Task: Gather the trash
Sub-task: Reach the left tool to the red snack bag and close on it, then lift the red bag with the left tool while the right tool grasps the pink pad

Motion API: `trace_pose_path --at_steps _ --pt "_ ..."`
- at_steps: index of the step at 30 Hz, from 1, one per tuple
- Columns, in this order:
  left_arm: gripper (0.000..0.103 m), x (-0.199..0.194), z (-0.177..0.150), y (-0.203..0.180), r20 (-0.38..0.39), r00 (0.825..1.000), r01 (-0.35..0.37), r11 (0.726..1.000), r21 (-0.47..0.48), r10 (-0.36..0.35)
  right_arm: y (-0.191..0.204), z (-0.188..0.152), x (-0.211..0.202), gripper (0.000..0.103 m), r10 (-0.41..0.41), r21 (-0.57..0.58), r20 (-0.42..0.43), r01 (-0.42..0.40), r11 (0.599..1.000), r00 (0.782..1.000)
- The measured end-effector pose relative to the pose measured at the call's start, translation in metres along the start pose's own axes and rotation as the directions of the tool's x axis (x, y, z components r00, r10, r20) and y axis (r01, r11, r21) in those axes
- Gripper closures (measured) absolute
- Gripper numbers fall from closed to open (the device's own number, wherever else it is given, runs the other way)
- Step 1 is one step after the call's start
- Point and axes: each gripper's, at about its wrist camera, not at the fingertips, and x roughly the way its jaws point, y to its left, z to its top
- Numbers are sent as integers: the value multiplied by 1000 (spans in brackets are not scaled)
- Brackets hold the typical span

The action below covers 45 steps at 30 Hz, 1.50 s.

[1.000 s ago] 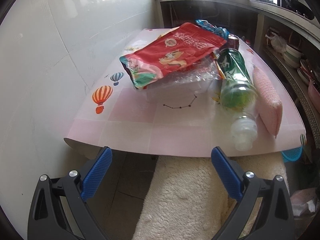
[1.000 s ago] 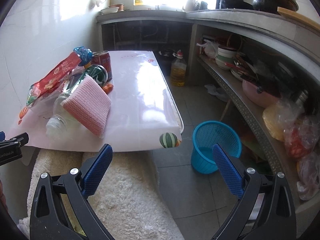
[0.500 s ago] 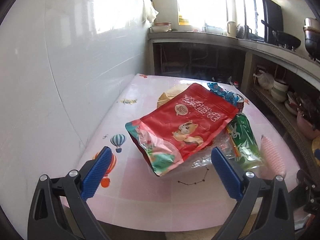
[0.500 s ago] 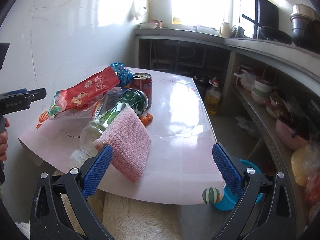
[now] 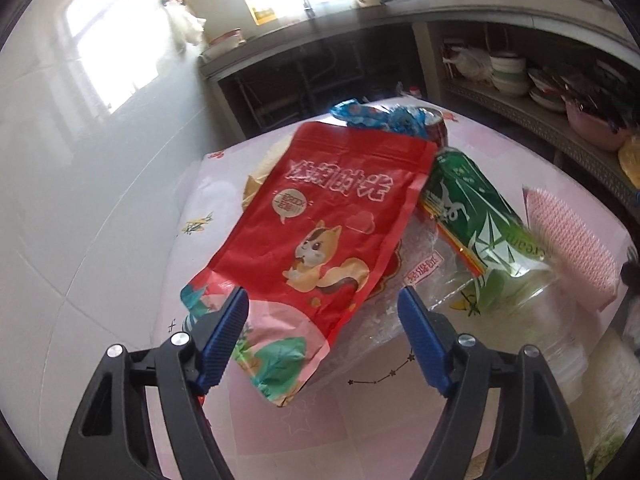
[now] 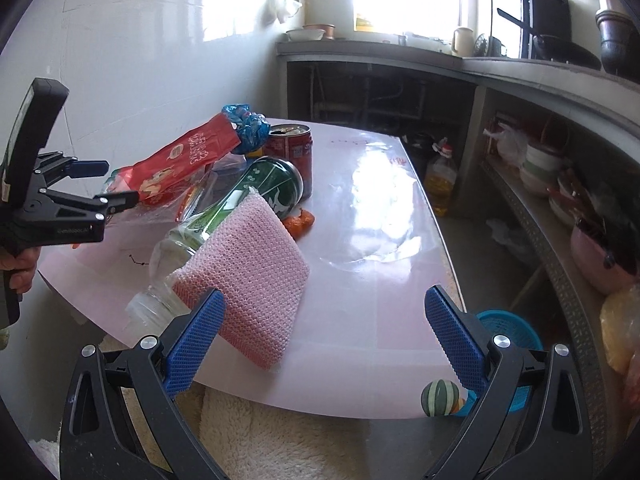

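nothing binned yet: left gripper (image 5: 322, 318) closing around the red snack bag (image 5: 320, 216); right gripper (image 6: 322, 320) spread, empty; blue basket (image 6: 508, 324) waits.

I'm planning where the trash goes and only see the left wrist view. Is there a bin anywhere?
Observer: Yes, a blue basket stands on the floor past the right edge of the table.
Operator: Any small scraps I'm missing?
Observer: An orange scrap lies on the table beside the green bottle.
Operator: Is the right gripper free?
Observer: The right gripper is open and empty, close to the pink cloth.
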Motion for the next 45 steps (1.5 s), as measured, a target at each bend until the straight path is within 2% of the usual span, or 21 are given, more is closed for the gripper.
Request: trace_pose_path --at_steps 4,7,15,23,27,33,39,42,45 --pt "31 12 3 -12 -13 1000 -27 996 83 28 -2 0 3 8 2 7 -3 -2 1000 1000" --pt "40 15 4 -18 -9 998 -54 990 128 55 -2 -1 5 8 9 7 -5 -9 1000 1000" --pt "74 24 5 -20 -29 996 -77 984 158 83 -1 -2 8 8 25 13 -14 -25 1000 1000" --pt "98 22 -3 -29 -6 992 -119 972 202 122 6 -5 10 11 27 -31 -8 -27 999 1000" --pt "102 15 -7 -29 39 987 -162 965 207 158 11 -5 10 19 21 -68 1 -21 997 1000" --pt "103 2 -10 -20 96 971 -232 954 189 217 20 -9 7 27 15 -136 17 -13 991 1000" --pt "103 -16 -7 2 147 943 -318 940 122 300 30 -11 16 42 -2 -213 -9 0 977 1000" --pt "103 -27 -7 16 155 929 -349 935 72 335 32 -12 20 46 2 -228 -36 -10 974 999" --pt "103 -41 -7 28 165 918 -369 929 22 361 37 -12 18 46 -3 -253 -22 -3 967 1000"
